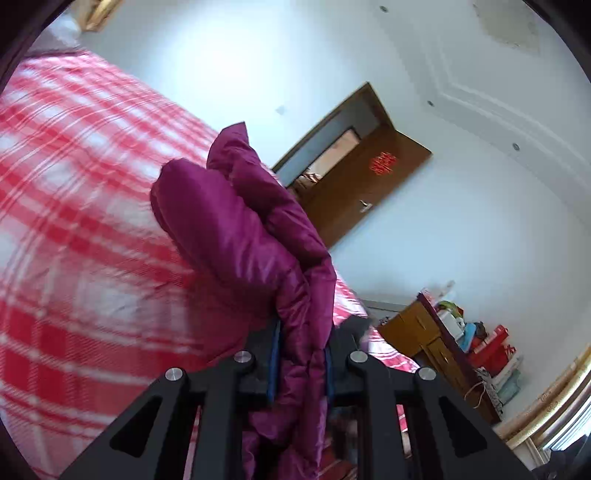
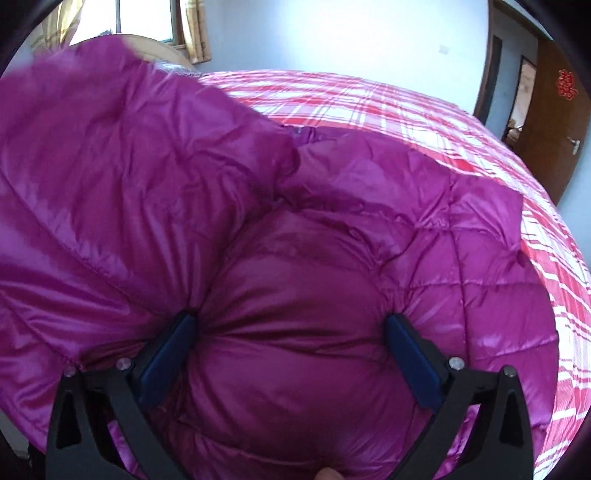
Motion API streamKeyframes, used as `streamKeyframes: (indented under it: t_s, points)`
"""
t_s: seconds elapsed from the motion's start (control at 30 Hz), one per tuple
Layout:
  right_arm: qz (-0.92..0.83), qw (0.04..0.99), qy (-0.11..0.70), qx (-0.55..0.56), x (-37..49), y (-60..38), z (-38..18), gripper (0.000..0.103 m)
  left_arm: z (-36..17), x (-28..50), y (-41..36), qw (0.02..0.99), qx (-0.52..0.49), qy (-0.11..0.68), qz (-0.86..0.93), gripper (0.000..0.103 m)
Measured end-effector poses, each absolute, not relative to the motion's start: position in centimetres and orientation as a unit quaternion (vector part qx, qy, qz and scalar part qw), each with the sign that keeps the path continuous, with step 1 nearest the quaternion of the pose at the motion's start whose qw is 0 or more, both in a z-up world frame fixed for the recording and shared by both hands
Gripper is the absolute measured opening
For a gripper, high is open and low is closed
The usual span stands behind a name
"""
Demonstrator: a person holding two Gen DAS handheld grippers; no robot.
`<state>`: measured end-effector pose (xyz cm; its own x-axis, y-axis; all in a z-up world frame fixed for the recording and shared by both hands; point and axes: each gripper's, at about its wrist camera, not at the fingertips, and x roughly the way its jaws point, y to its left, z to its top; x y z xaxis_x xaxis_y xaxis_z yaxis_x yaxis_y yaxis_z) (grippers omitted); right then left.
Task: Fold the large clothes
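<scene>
A shiny magenta quilted down jacket (image 2: pixel 332 206) lies across a bed with a red and white plaid cover (image 2: pixel 443 122). My left gripper (image 1: pixel 301 354) is shut on a bunched fold of the jacket (image 1: pixel 236 229) and holds it up above the bed (image 1: pixel 74 221). My right gripper (image 2: pixel 291 325) stands wide open, its blue pads (image 2: pixel 410 354) pressed into a puffy bulge of the jacket between them. A lifted part of the jacket fills the left of the right wrist view.
A brown wooden door (image 1: pixel 362 184) stands open in the white wall. A wooden cabinet (image 1: pixel 424 332) with red boxes (image 1: pixel 491 350) and bags stands past the bed's foot. A window with curtains (image 2: pixel 147 22) is behind the headboard.
</scene>
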<state>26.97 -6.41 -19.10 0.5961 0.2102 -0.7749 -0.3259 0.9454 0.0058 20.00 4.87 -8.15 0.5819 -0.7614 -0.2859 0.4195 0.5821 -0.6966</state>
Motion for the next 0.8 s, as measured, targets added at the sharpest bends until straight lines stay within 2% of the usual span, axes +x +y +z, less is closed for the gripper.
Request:
streamKeyframes:
  t_s: [0.23,0.37,0.47,0.6,0.7,0.8]
  points:
    - [0.207,0.883,0.42,-0.014,27.0,-9.6,-17.9,0.1,-3.7,20.1,-3.6,0.873,-0.198,0.269,-0.356,0.019]
    - [0.251,0.871,0.411,0.099,25.0,-16.1,-15.6,0.1,-3.7,19.4,-7.9,0.892,-0.133,0.247,-0.355,0.019]
    - [0.244,0.875,0.383,0.166,23.6,-22.3,-13.4,0.1,-5.3,18.9,-12.0,0.897,-0.066,0.236,-0.369,0.019]
    - [0.211,0.881,0.32,0.276,22.5,-31.1,-9.6,0.101,-9.3,16.5,-18.5,0.901,0.09,0.204,-0.373,0.019]
    - [0.215,0.887,0.311,0.267,23.1,-32.2,-7.4,0.101,-12.6,14.6,-21.3,0.89,0.184,0.185,-0.373,0.019]
    - [0.244,0.879,0.337,0.231,24.5,-30.1,-7.1,0.098,-13.9,14.9,-21.4,0.888,0.182,0.197,-0.374,0.021]
